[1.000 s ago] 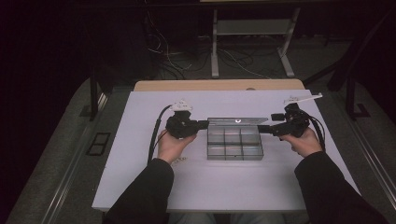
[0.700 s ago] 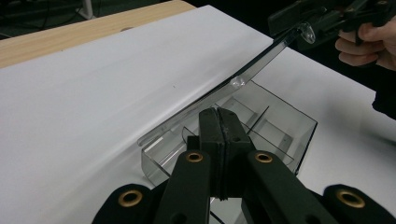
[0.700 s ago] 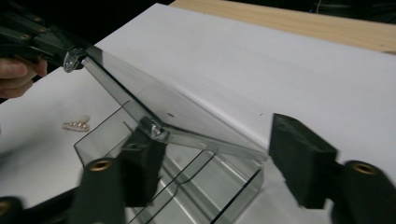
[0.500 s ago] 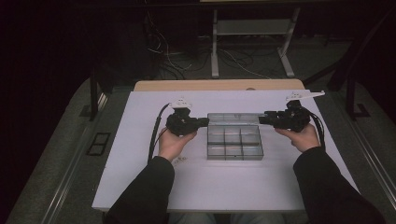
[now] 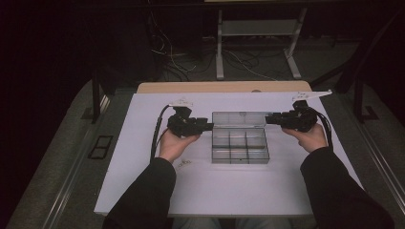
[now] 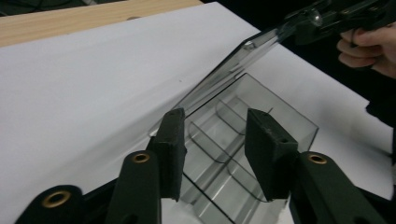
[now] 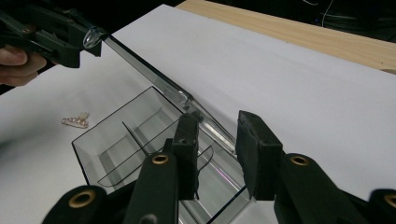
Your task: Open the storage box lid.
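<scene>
Two grippers flank a clear compartment box (image 5: 239,145) mid-surface. Small gold clips (image 5: 183,163) lie near left. Left gripper (image 5: 206,127) fingers have just been opening; right gripper (image 5: 269,119) fingers closing around its raised lid (image 6: 243,60), grip unclear.

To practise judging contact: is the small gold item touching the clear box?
Apart. The right gripper view shows bare white table between the gold item and the box.

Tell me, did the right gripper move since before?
Yes, slightly: the right gripper shifted toward the far edge of the table, judged against the box. Its jaws have just been closing around the lid.
</scene>
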Motion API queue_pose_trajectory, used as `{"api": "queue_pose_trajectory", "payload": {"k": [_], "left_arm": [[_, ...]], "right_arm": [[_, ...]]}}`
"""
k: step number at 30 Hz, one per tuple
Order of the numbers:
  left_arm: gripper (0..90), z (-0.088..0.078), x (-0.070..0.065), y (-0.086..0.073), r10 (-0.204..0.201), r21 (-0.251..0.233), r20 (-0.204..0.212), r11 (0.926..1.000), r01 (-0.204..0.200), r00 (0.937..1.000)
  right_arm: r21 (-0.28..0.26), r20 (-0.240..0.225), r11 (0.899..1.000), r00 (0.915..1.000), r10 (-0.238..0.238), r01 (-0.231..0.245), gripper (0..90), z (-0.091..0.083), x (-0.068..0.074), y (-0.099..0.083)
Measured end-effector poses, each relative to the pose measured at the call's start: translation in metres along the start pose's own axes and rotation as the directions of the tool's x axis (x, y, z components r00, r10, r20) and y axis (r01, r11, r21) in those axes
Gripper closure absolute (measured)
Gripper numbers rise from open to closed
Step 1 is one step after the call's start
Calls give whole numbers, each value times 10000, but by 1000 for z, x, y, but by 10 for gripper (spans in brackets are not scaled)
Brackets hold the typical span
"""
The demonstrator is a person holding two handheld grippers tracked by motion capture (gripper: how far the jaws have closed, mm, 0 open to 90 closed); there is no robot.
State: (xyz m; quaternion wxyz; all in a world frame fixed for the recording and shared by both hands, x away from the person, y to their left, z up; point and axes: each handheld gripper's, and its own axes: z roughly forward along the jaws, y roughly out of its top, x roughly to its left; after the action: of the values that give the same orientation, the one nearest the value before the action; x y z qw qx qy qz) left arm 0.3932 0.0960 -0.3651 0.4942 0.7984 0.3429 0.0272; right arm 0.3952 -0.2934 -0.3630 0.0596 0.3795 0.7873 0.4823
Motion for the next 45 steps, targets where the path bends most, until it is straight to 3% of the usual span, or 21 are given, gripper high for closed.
{"api": "queue_pose_trajectory", "payload": {"k": [7,13,20,28,36,40,45], "left_arm": [[515,4,7,13,-268,-562,540,9980,299,9982],[520,12,7,27,284,-769,901,9968,-215,9955],[678,16,10,33,716,-901,520,9937,-668,9961],[726,19,14,32,986,-1224,110,9878,-965,9951],[757,25,20,32,770,-1660,-264,9828,-804,9967],[762,27,25,31,538,-1851,-158,9811,-558,9984],[694,32,32,27,120,-1800,65,9836,-107,9999]], "right_arm": [[21,-111,10000,9999,98,-97,693,1,-4,3],[143,-106,9999,9999,1,0,698,2,-7,9],[69,-111,10000,9999,-51,51,680,3,-8,14],[-272,-194,9995,9997,-153,147,679,6,-10,22],[-632,-220,9980,9997,75,-89,699,17,-20,20],[-790,-276,9968,9996,62,-83,710,19,-24,20],[-908,-286,9958,9995,120,-146,719,21,-27,20]]}}
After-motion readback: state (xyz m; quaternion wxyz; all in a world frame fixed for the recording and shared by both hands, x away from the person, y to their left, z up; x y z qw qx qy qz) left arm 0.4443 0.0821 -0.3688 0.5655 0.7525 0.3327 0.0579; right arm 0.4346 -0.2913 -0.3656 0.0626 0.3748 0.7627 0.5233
